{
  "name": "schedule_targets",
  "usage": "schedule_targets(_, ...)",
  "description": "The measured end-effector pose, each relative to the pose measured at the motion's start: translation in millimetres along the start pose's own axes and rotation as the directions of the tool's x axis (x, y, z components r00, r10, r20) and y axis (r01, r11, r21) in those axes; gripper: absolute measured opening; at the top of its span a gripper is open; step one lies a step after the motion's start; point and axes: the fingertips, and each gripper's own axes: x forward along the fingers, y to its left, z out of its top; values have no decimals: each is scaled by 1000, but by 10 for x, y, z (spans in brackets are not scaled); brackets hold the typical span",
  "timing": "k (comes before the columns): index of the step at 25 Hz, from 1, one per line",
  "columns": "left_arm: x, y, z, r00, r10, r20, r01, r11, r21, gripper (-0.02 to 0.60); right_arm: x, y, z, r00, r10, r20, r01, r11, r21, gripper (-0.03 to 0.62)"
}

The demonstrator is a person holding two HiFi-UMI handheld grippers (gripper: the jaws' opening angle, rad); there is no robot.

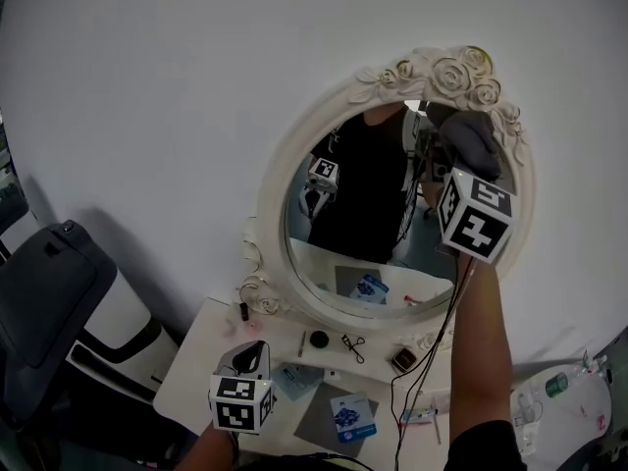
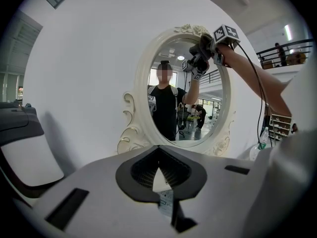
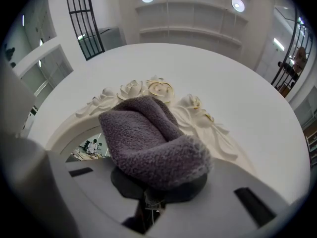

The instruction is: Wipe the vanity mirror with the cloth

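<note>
Mirror (image 1: 388, 226) top | right gripper (image 3: 156, 184) pinched cloth (image 3: 148, 143) | left gripper (image 2: 159, 175) squeezed together, empty | best was pressing flat, wiping slowly down.

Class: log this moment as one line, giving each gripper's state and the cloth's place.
left gripper: shut, empty | right gripper: shut on cloth | cloth: upper right of vanity mirror

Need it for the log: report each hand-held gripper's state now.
Left hand-held gripper: closed, empty.
Right hand-held gripper: closed on the cloth.
</note>
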Motion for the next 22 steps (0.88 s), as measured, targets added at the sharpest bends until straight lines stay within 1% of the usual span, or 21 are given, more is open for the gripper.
schedule_targets(2,-45,56,-14,1000,15,2,-15,1000,-5,3,36,160,81,1000,29,10,-29,999,-27,37)
schedule_targets(5,-116,145,-50,999,39,-6,-39,999,-12,3,79,477,180,995,95,10,-94,994,-58,37)
schedule_targets(7,-152,202,-70,999,53,-7,-54,998,-18,3,91,666,224,994,108,29,-106,991,-81,37)
schedule_targets(10,-190,277,-93,998,69,-8,-69,997,-24,3,85,994,219,988,148,40,-142,982,-123,37)
schedule_targets(14,-234,365,-124,996,86,-12,-86,996,-36,3,54,1459,131,981,192,32,-181,960,-214,37)
schedule_targets(16,-252,415,-148,995,94,-14,-95,995,-42,3,17,1685,60,978,206,35,-188,941,-280,37)
schedule_targets(19,-286,495,-184,994,108,-15,-109,993,-53,3,-66,2020,-93,972,229,47,-192,899,-395,37)
schedule_targets(22,-300,549,-210,992,121,-19,-122,991,-62,3,-153,2295,-291,963,266,37,-221,864,-453,37)
